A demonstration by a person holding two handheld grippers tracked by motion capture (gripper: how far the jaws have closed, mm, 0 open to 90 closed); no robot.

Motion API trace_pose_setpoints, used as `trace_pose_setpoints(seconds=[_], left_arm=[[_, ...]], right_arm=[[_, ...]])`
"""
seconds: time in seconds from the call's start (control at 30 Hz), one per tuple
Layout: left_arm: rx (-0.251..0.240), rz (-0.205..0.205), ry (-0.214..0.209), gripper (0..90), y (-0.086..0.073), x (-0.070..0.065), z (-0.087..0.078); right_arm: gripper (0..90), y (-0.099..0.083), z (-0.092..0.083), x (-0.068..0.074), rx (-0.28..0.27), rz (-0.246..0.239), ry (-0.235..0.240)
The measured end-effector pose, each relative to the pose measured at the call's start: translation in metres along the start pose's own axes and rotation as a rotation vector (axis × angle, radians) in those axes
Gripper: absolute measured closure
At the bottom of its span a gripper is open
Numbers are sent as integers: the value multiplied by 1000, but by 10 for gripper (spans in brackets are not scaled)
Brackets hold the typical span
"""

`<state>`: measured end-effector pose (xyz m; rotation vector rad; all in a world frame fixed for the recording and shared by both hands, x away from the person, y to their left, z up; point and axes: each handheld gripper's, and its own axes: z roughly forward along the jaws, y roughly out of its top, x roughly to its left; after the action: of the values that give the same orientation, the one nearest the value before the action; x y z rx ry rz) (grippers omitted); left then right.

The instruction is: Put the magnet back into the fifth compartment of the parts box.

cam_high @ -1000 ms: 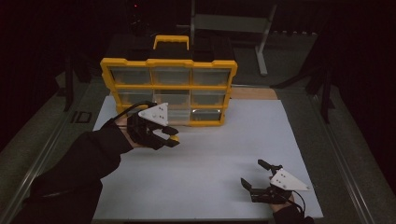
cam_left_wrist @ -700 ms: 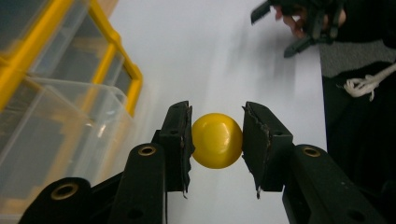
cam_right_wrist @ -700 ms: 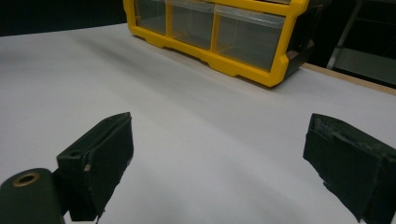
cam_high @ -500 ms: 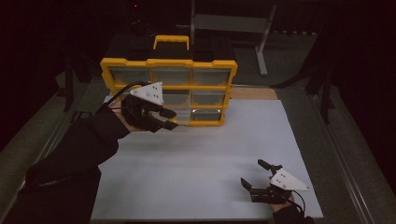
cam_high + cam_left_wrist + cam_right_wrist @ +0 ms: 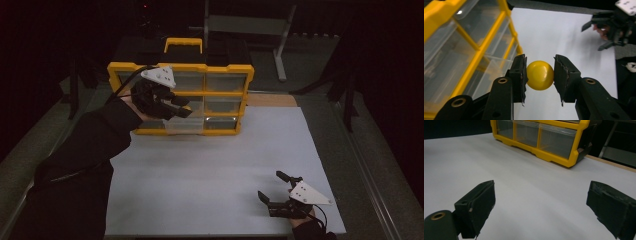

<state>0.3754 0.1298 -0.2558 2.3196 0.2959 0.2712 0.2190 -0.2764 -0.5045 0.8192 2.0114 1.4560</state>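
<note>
Yellow ball pinched, right in front of the drawers
Our left gripper (image 5: 540,75) clamps the smooth yellow ball (image 5: 540,75) beside the yellow plastic drawer cabinet (image 5: 227,70); right gripper (image 5: 280,190) gapes wide over the white bench (image 5: 210,170)

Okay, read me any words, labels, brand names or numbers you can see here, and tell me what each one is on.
None can be read: the yellow drawer organizer, the yellow ball and the white table sheet carry no legible text. The grey plate on the left gripper bears only small dots.

Wide-spread tool (image 5: 541,207) before yellow organizer (image 5: 544,137)
</note>
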Motion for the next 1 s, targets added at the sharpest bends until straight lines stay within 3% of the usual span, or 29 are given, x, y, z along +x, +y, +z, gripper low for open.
trace_pose_setpoints(seconds=[0.13,0.23,0.67,1.0], left_arm=[[-13,-19,6,634,-1,5,1],[-52,-57,21,634,-4,17,2],[-93,-157,52,634,-19,39,21],[-86,-212,71,634,-28,47,32]], right_arm=[[84,0,0,0,0,0,0],[84,0,0,0,0,-1,2],[84,1,-1,1,-3,-10,2],[84,1,-1,1,-8,-16,2]])
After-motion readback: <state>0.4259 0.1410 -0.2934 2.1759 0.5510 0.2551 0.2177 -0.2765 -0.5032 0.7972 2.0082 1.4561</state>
